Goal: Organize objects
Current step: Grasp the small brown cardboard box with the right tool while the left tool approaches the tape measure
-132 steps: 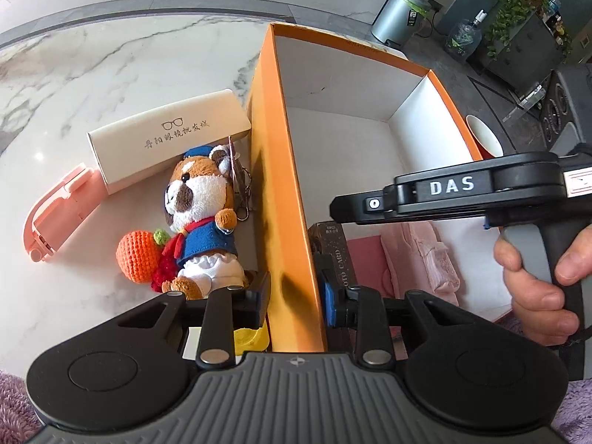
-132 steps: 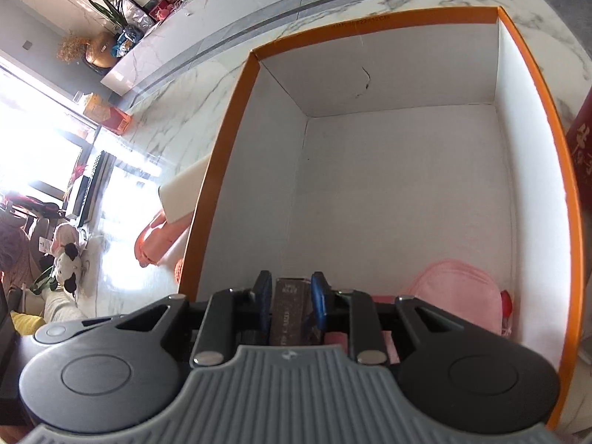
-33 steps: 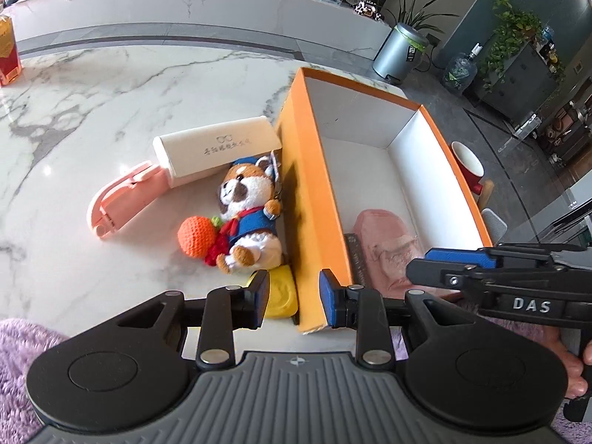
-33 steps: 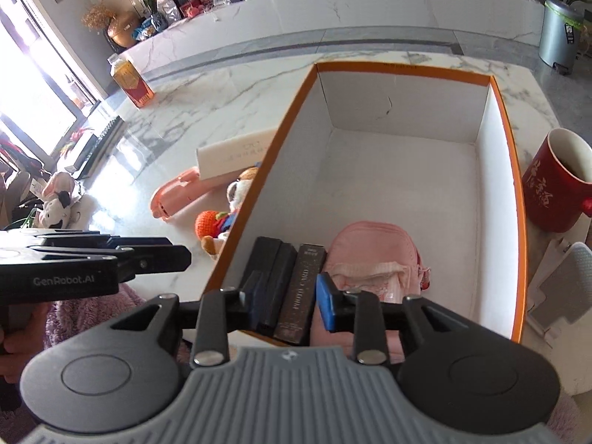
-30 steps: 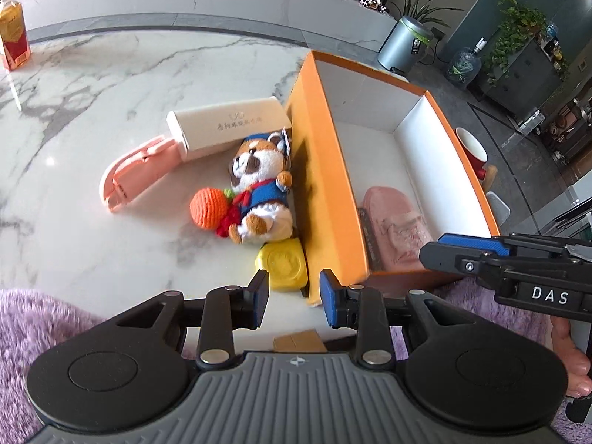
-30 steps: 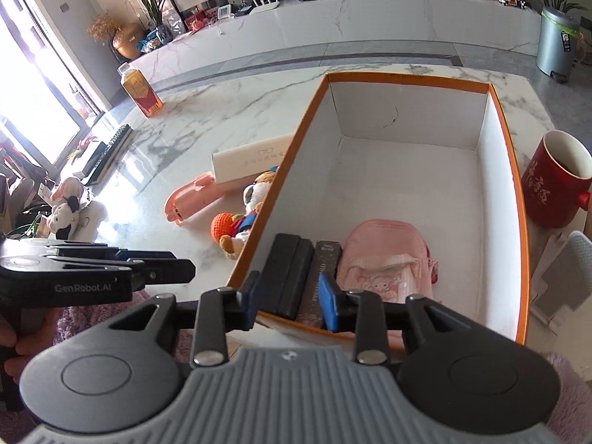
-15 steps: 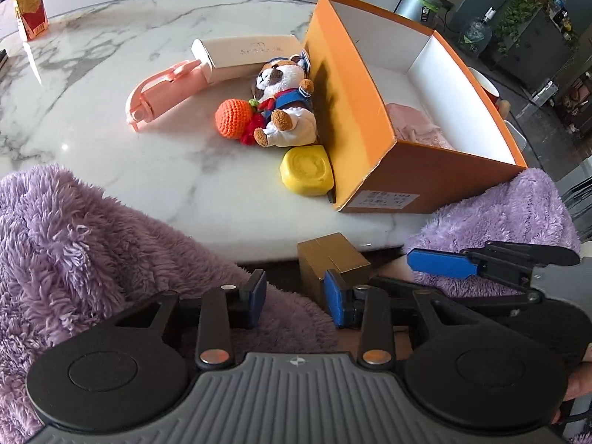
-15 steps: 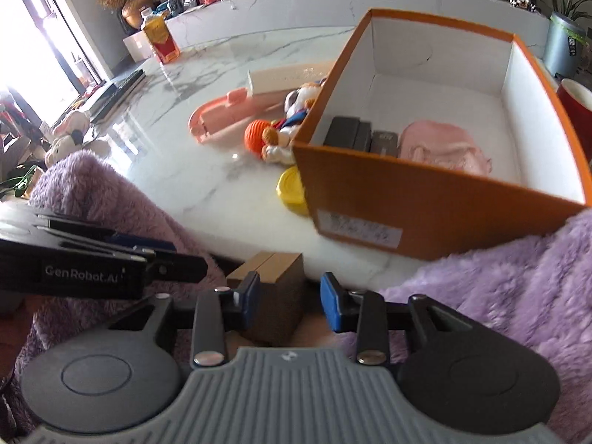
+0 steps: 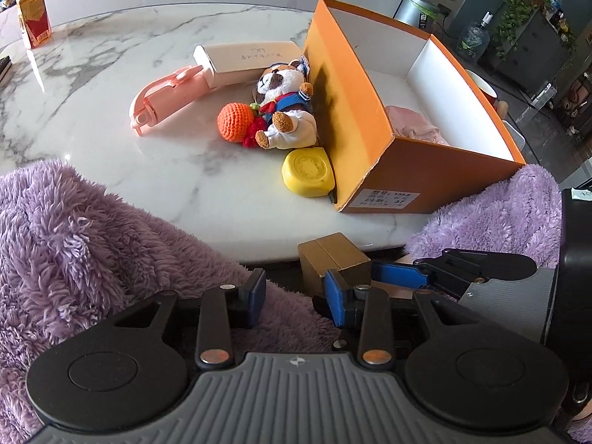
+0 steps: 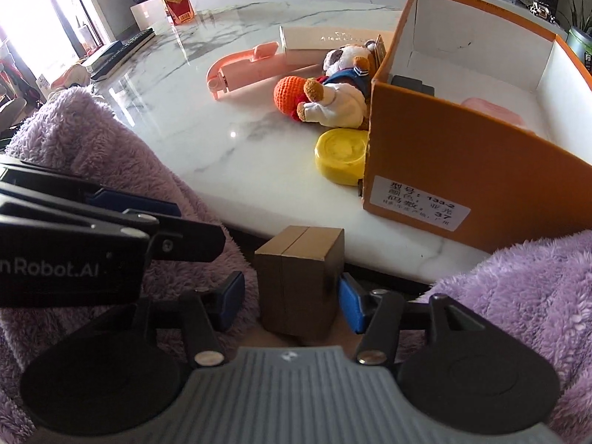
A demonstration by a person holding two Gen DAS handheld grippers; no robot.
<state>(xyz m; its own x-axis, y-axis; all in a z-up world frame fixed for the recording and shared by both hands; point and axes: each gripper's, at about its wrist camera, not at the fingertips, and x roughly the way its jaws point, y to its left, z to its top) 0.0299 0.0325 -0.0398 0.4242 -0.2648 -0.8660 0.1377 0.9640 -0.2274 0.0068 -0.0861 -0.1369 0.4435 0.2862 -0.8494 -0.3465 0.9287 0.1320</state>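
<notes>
Holding both grippers below the marble table (image 9: 111,170), our left gripper (image 9: 295,294) and right gripper (image 10: 292,303) gape wide, empty, the small brown cardboard box (image 10: 299,277) standing between the right's fingers.

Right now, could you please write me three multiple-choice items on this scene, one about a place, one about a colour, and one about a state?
1. Where does the yellow tape measure lie?
A. inside the box
B. on the table against the orange box, near its front corner
C. on the pink case

2. What colour is the knitted ball beside the plush dog?
A. orange
B. green
C. white

3. How does the right gripper stand?
A. shut on the plush dog
B. shut on the tape measure
C. open, a small brown box between its fingers

Key: 1 B, it touches the box's outer wall by the corner. 2 A, it shows orange in both views. 3 C, gaps show either side of the brown box.
</notes>
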